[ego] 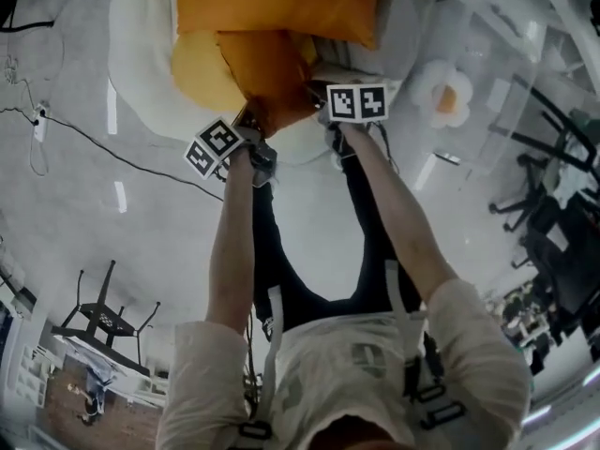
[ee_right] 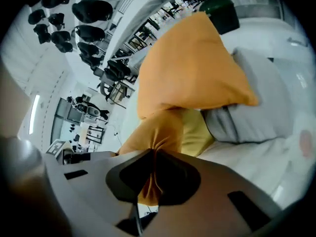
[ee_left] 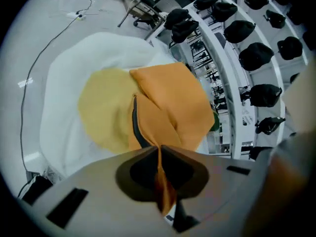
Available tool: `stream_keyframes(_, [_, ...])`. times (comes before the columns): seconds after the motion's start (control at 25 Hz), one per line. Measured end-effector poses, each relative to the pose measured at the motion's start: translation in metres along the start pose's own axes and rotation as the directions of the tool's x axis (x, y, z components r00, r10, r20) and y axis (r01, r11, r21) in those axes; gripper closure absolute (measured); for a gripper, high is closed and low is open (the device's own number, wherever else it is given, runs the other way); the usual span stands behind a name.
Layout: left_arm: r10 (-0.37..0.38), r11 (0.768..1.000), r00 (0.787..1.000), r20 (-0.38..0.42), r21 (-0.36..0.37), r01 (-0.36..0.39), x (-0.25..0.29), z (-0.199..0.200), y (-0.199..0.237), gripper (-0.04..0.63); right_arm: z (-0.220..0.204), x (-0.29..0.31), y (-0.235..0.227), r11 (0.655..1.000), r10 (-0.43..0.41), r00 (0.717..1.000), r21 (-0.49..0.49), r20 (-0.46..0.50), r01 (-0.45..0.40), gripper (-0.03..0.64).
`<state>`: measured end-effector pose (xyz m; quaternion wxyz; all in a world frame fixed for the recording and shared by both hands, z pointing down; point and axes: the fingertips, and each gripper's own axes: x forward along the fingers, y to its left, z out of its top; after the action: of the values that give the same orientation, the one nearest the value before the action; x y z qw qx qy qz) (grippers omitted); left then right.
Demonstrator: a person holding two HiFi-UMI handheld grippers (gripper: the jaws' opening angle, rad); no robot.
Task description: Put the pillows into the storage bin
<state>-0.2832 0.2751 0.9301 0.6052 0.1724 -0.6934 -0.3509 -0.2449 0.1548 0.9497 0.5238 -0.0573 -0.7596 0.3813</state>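
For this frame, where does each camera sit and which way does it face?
Head view: on the person's head, facing steeply down; forearms, legs, left gripper and right gripper show.
Left gripper view: rides that gripper, looking along jaws shut on the orange pillow.
Right gripper view: same, pinching another part.
Shared: the pillow and egg-shaped cushion.

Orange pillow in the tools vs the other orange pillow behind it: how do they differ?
Grip: the near orange pillow is pinched by the left tool and right tool, both shut on its fabric; the far orange pillow is in neither tool.
Shape: near one bunched at the pinches; far one plump and smooth.
Place: near one overlaps the yellow centre of the white cushion; far one lies beyond it.
Both are orange fabric.
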Motion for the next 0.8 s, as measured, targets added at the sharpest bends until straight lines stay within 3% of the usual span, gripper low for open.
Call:
stream_keyframes(0.24, [-0.025, 0.999, 1.0, -0.018, -0.035, 0.024, -0.106, -0.043, -0.065, 0.571, -0.023, -0.109, 0.073, 0.998, -0.011, 1.0, -0.054, 0.006, 0.012, 0.58])
stream_keyframes(0.44, [-0.123, 0.991, 0.992, 0.04, 0.049, 0.121, -0.201, -0.068, -0.127, 0.571, -0.035, -0.206, 0.143, 0.988, 0.021, 0.996, -0.153, 0.086, -0.008, 0.58])
stream_keyframes(0.6, [-0.197, 0.974, 0.976, 0.093, 0.129, 0.185, -0.23, -0.063, -0.171, 0.571, -0.015, -0.254, 0.183, 0.968, 0.056, 0.981, -0.252, 0.186, -0.007, 0.581])
stream_keyframes(0.8, [-0.274, 0.938, 0.961, 0.048, 0.236, 0.255, -0.211, -0.065, -0.238, 0.571, 0.025, -0.307, 0.17, 0.97, 0.058, 0.95, -0.243, 0.307, 0.02, 0.58])
